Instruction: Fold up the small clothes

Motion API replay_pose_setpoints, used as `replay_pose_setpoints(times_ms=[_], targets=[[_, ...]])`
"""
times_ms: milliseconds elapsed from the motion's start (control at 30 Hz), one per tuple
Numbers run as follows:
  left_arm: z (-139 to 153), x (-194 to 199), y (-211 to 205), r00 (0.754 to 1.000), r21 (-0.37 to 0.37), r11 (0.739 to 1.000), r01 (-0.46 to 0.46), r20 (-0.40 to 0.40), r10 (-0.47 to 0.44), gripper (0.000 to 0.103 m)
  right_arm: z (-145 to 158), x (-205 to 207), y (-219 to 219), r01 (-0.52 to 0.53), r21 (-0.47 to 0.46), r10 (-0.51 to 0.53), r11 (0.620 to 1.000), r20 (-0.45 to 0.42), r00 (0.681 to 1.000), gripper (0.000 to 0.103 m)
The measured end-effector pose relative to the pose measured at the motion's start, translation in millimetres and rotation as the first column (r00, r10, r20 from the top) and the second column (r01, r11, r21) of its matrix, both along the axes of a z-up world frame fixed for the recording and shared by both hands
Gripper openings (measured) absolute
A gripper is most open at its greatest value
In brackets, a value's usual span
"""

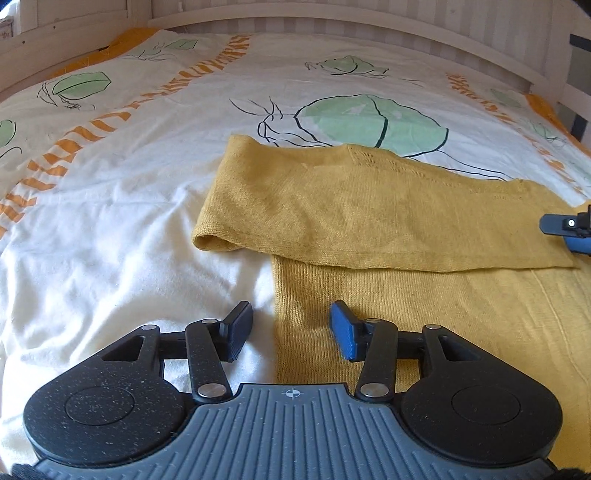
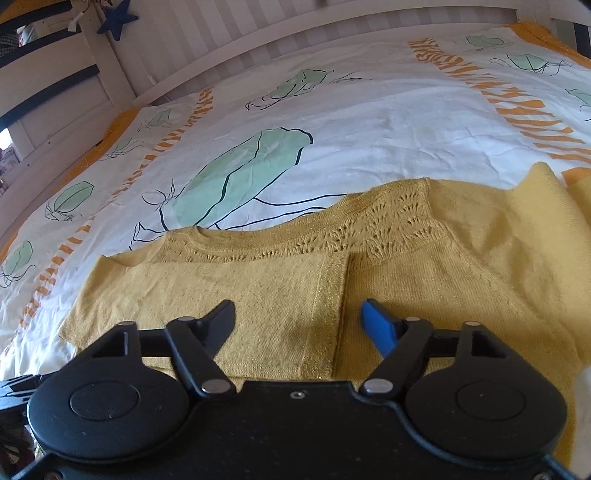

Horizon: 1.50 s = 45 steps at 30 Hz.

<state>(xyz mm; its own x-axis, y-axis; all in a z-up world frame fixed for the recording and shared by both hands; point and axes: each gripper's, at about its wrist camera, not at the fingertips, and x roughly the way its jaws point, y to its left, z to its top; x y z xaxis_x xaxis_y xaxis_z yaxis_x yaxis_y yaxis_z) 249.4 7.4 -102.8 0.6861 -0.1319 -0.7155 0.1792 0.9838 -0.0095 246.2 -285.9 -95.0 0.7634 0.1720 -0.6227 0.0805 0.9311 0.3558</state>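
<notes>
- Item: yellow knit sweater [image 2: 424, 266], lying flat on the bed cover [image 1: 110, 229], lace neckline toward the headboard [image 2: 229, 26].
- Progress: one sleeve [image 1: 369, 206] is lying folded across the body, its cuff ending near the middle; the other sleeve [image 2: 546, 206] is still spreading outward; by my reading, that fold and the body folds are remaining.
- Left hand-held gripper [image 1: 291, 332]: angling downward, jaws partly open and empty, straddling the sweater's side edge low on the body.
- Right hand-held gripper [image 2: 299, 328]: tilting downward over the folded cuff, jaws moderately wide, gripping nothing.
</notes>
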Motion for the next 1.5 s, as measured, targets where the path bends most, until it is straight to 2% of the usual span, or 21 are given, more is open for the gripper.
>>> replay_pose_setpoints(times_ms=[67,100,133,167,200,267,467,633,800,1067,1167,1300,1367,1433,1500], targets=[[-2.1,-1.0,-0.2,1.000,-0.002,1.000,-0.001,0.007,0.001,0.047,-1.0,2.6,1.0,-0.001,-0.001,0.001,1.000,-0.006,1.000,0.064],[-2.6,-1.3,0.4,1.000,-0.006,1.000,-0.002,0.008,0.002,0.047,-1.4,4.4,1.3,-0.001,-0.007,0.001,1.000,-0.013,1.000,0.056],[-2.6,-1.4,1.2,1.000,-0.012,1.000,-0.003,0.005,0.004,0.047,-1.5,6.5,1.3,-0.001,-0.008,0.000,1.000,-0.023,1.000,0.038],[-2.3,-1.4,2.2,1.000,-0.019,1.000,-0.005,0.002,0.005,0.047,-1.5,8.3,0.2,-0.003,0.003,0.003,1.000,-0.034,0.999,0.025],[-2.8,0.0,2.8,1.000,-0.025,1.000,-0.006,-0.002,0.006,0.047,-1.0,10.1,-1.3,-0.007,0.023,0.008,1.000,-0.044,0.999,0.018],[-2.6,0.1,2.6,1.000,-0.025,1.000,-0.006,-0.005,0.006,0.047,5.3,11.5,-0.2,-0.017,0.017,0.018,1.000,-0.055,0.998,0.015],[-2.4,1.8,2.8,1.000,-0.024,1.000,-0.005,-0.008,0.005,0.047,52.4,-5.7,4.9,-0.111,-0.037,0.112,0.993,0.031,0.993,0.013],[-2.5,3.0,4.3,1.000,-0.028,1.000,-0.004,-0.010,0.004,0.047,70.8,-13.4,-24.1,-0.048,-0.078,0.050,0.996,0.030,0.998,0.013],[-2.7,3.0,3.9,1.000,-0.030,1.000,-0.003,-0.011,0.003,0.047,58.2,-10.9,-47.8,0.025,-0.112,-0.027,0.993,-0.022,0.999,0.013],[-2.8,3.3,4.1,1.000,-0.032,0.999,-0.003,-0.011,0.002,0.047,31.7,-7.6,-51.7,0.067,-0.206,-0.091,0.976,-0.110,0.990,0.013],[-3.0,2.8,4.3,1.000,-0.034,0.999,-0.004,-0.010,0.003,0.047,15.5,-5.8,-50.6,0.059,-0.219,-0.093,0.974,-0.148,0.985,0.020],[-3.2,1.8,3.6,1.000,-0.029,1.000,-0.004,-0.003,0.004,0.047,6.6,-11.3,-46.7,0.069,-0.244,-0.102,0.967,-0.123,0.987,0.023],[-3.8,0.7,2.4,1.000,-0.027,1.000,-0.008,0.006,0.008,0.047,5.6,-14.5,-44.7,0.067,-0.252,-0.097,0.965,-0.108,0.989,0.028],[-3.9,-0.4,1.4,1.000,-0.020,1.000,-0.008,0.014,0.008,0.048,3.6,-17.2,-42.1,0.064,-0.257,-0.089,0.964,-0.088,0.992,0.037],[-3.8,-1.1,0.8,1.000,-0.014,1.000,-0.009,0.016,0.010,0.048,1.8,-19.5,-39.1,0.063,-0.276,-0.085,0.959,-0.066,0.994,0.037]])
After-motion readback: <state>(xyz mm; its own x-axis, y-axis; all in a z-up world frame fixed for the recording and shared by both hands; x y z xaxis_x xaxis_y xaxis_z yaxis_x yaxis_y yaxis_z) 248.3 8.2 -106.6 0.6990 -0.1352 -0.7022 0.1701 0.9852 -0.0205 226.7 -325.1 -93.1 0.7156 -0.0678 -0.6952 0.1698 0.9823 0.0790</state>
